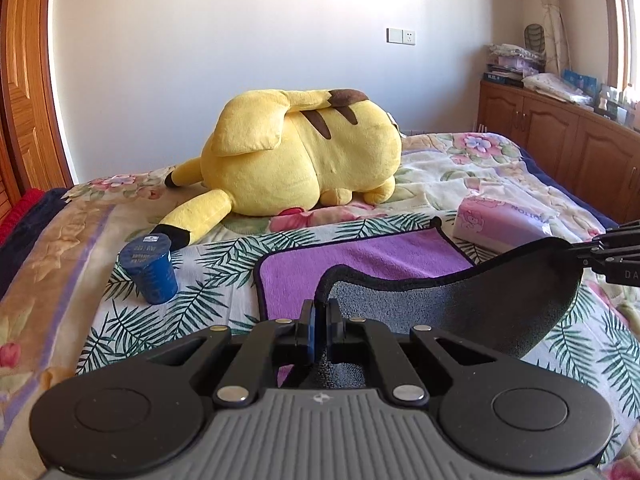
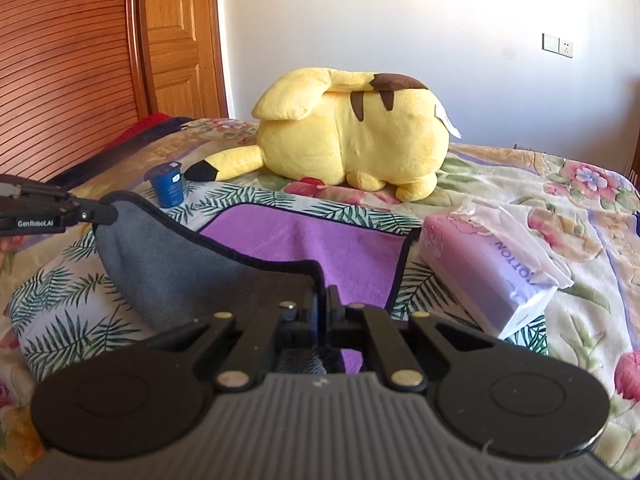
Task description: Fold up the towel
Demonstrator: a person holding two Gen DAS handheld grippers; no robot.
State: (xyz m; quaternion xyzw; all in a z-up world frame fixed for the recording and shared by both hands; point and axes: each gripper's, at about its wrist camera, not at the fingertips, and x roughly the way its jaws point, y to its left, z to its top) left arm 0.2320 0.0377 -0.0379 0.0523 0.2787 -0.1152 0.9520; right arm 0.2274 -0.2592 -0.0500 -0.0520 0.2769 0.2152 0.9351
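A flowered bed (image 1: 460, 176) carries a yellow plush toy (image 1: 304, 152) lying behind the towel (image 1: 360, 264). The towel, purple with a grey underside, lies in front of the plush, its near edge lifted. A lilac tissue pack (image 2: 480, 264) sits right of the towel, a blue cup (image 1: 150, 268) left. The left gripper (image 1: 320, 312) and right gripper (image 2: 322, 300) each clamp a raised towel corner.

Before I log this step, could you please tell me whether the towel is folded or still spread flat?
Partly folded: the towel lies purple side up, while the left gripper and right gripper hold its near edge lifted, grey underside showing.
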